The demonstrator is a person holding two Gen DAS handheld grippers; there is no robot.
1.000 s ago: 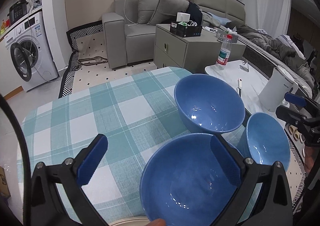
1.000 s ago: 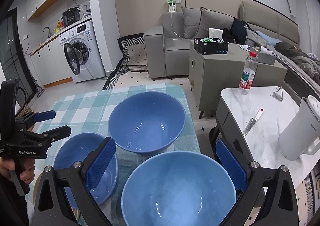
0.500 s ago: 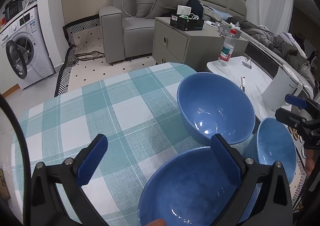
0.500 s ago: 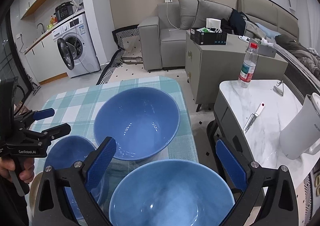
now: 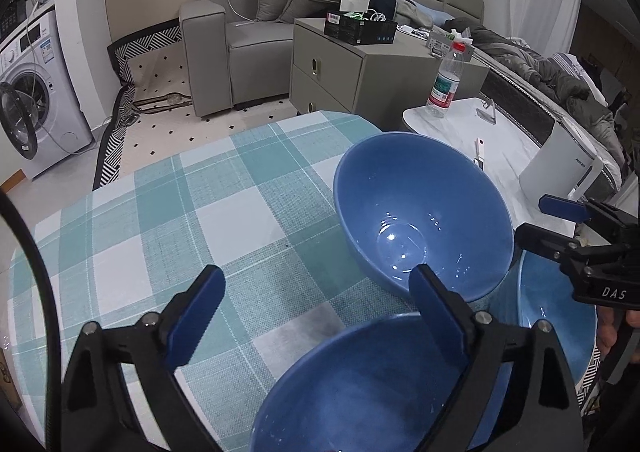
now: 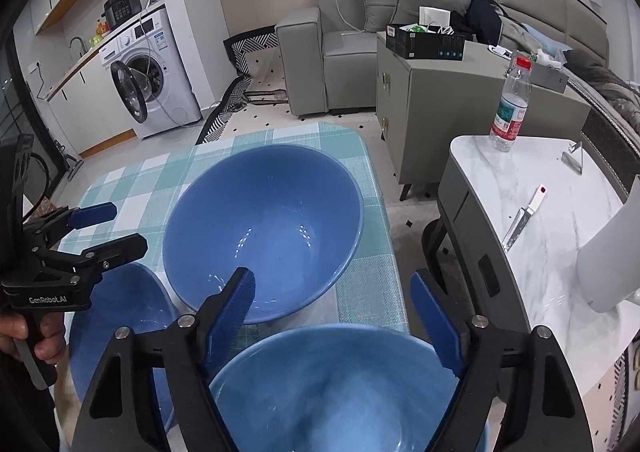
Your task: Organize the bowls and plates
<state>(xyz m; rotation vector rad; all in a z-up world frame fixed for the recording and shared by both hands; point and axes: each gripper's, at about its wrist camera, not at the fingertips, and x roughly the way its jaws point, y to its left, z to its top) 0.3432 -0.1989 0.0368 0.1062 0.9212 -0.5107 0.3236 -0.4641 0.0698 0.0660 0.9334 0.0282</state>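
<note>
Blue bowls, three of them, sit on the checked tablecloth (image 5: 224, 212) with a gripper poised over each of the two nearest.

Farthest from the person stands the large bowl (image 6: 264, 228), upright and empty; the left bowl (image 5: 360, 392) and the right bowl (image 6: 340, 392) lie closer in, side by side. Over the left bowl the left gripper (image 5: 308, 316) has just been closing its jaws, yet its fingers are apart, one over the bowl's rim and the other over bare cloth, neither pressing on anything. Above the right bowl's far rim, the right gripper (image 6: 340, 312) has also been narrowing and is likewise spread and not clamped. Off to the right a marble side table (image 6: 560, 236) carries a water bottle (image 6: 510, 108).
</note>
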